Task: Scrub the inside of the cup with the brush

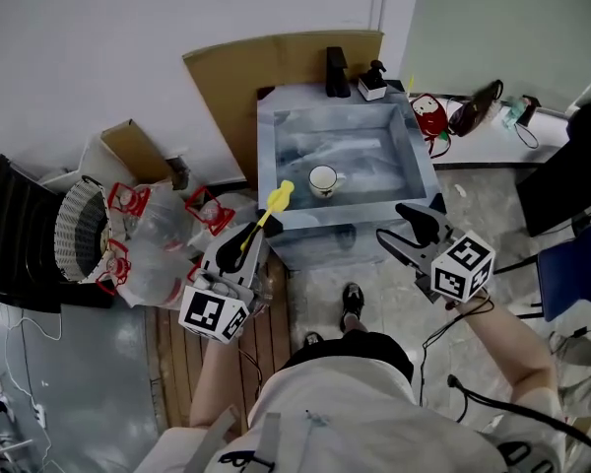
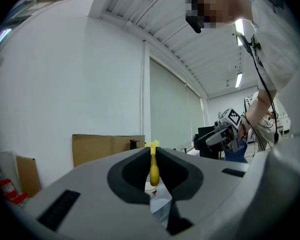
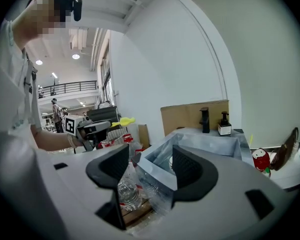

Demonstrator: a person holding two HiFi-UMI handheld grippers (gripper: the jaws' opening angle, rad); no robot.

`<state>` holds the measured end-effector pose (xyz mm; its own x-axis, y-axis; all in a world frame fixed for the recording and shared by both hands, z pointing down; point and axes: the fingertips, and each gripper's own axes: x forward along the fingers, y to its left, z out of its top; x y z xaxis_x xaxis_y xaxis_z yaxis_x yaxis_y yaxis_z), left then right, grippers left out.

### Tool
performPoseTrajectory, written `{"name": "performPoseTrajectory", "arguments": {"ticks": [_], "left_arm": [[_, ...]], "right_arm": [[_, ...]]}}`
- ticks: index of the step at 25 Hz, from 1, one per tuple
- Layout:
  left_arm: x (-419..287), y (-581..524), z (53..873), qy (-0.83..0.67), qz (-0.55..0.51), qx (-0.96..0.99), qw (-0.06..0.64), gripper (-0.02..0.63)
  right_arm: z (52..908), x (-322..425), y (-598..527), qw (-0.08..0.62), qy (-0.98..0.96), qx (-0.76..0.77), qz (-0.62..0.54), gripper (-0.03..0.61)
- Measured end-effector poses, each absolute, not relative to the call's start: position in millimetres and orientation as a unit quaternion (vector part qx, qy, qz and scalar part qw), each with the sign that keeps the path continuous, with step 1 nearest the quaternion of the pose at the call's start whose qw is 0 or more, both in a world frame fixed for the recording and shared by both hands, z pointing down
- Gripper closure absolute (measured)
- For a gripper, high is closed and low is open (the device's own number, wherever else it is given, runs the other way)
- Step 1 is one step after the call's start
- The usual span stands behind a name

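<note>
The left gripper [image 1: 239, 248] has its dark ribbed pads pinched tight on the slim yellow plastic handle of the brush [image 1: 276, 203]. The brush sticks up and forward, and its flared yellow tip reaches over the near left corner of the sink [image 1: 267, 156]. In the left gripper view the smooth handle stands upright in the narrow slit between the jaws.

The right gripper [image 1: 415, 227] hangs in front of the sink's near right corner. Its two black wedge-shaped jaws are spread wide with nothing between them.

The cup [image 1: 323, 180] is small, white and round, with a handle on its right. It sits upright on the floor of the boxy grey basin, near the front wall and apart from both grippers.

A black faucet [image 1: 336, 72] and a squat soap bottle [image 1: 372, 84] stand on the back ledge. A brown cardboard sheet [image 1: 276, 52] leans behind them. Crinkled clear plastic bags [image 1: 158, 235] and a woven white basket [image 1: 79, 227] lie to the left.
</note>
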<state>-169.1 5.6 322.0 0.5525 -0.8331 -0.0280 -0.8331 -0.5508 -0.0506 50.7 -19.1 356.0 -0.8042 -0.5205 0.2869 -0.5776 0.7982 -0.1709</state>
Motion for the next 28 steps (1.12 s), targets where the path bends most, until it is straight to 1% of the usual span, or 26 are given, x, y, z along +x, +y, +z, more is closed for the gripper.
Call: {"name": "performPoseTrajectory", "arguments": {"ticks": [8,17,22,28], "left_arm": [[-157.7,-42.5,330.8,0.484,-0.023,-0.875,0.016,0.578],[-133.9,-99.1,342.5,0.504,-0.033,-0.863,0.001,0.578],[-119.9,-114.3,352.7,0.515,-0.054,-0.855,-0.016,0.578],[-114.5,-122.3,360.3,0.517,-0.075,-0.852,-0.034,0.578]], "right_arm": [[362.2,57.6,-80.1,0.128,-0.948,0.259,0.132,0.297],[387.0,72.1,-140.0,0.161,-0.951,0.217,0.15,0.278],[409.2,70.7,-162.3,0.199,-0.955,0.171,0.139,0.259],[434.1,55.4,-166.5,0.259,-0.958,0.098,0.074,0.253]]}}
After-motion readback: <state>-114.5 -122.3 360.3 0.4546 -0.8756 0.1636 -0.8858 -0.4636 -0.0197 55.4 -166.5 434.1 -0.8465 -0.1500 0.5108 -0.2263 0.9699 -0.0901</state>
